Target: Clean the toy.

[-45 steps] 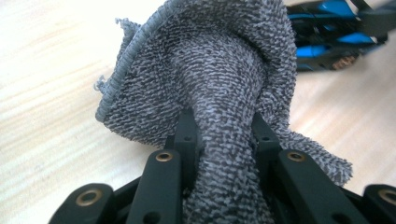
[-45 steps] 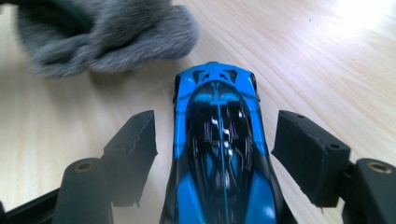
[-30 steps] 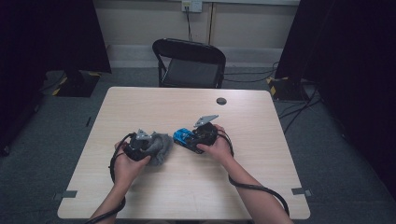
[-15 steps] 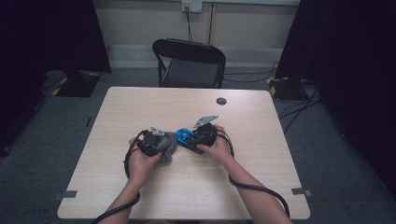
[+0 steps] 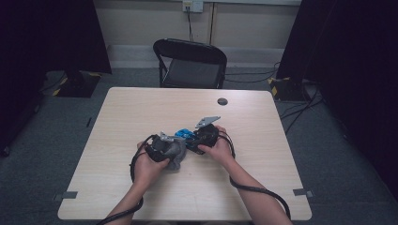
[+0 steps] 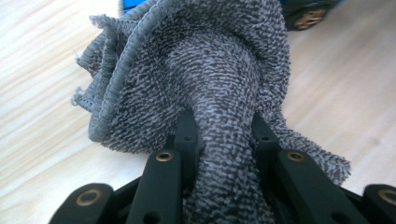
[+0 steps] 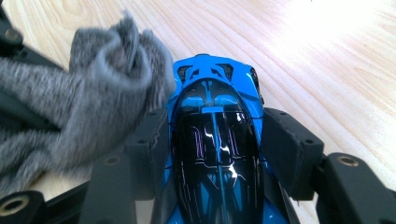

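Since the earlier frames, the left gripper [image 5: 165,146] has slid across the desk [image 5: 141,112] toward three o'clock, bringing its cloth up against the toy car; the right gripper [image 5: 201,137] has kept its place.

Largest first: the pale wooden desk carries everything, with both hands working just past its centre toward six o'clock. A small dark disc [image 5: 222,101] lies well apart at one o'clock.

Next, the grey cloth [image 6: 205,70], a knitted, frayed rag, is bunched and pinched in the left gripper's nearly closed jaws. It looks soft, light and limp, so it should fold around curves; a bunched grip like this one suits it.

Smallest, the blue toy car [image 7: 215,140] sits clamped by its flanks between the right gripper's jaws, nose pointing away, cloth touching its front at ten o'clock. Its glossy shell looks hard, light and slippery, and thin front parts may be fragile. Holding the flat sides seems safest.
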